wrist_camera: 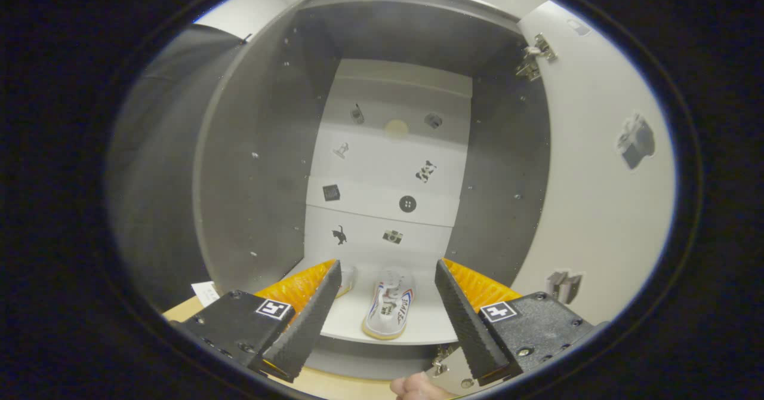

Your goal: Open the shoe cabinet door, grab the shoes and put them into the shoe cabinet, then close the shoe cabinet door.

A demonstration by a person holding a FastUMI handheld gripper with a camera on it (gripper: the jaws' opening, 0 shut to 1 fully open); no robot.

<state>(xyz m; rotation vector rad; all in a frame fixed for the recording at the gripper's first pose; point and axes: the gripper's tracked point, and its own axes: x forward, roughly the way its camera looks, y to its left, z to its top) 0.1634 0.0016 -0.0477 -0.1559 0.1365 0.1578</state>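
Gripper (388, 280) at bottom centre of frame, fingers (310, 319) spread wide apart, nothing held between them. Black ribbed pads facing inward, orange backing behind each, a small square marker on each black finger base.

Shoe cabinet (239, 167) open, filling centre of frame. Cabinet door (597, 167) swung out to right side of frame, white inner face toward camera, hinge (537, 54) at its upper left corner, a second hinge low near bottom centre, just by the right finger.

One white shoe (391, 304) with red and blue stripes on bottom shelf (430, 325), lower centre of frame, seen through the gap between the fingers and beyond their tips, toe pointing toward camera. Not touched by either finger. Second shoe (348, 279) just left of the first, mostly hidden behind left finger; only a pale edge visible.

Back panel (388, 167) of cabinet white, in stepped bands rising toward upper centre, dotted with small stickers. Side walls grey with rows of peg holes.

Part of a person's hand (418, 388) at very bottom centre, below the fingers. Light wood surface (334, 382) at bottom left of centre.
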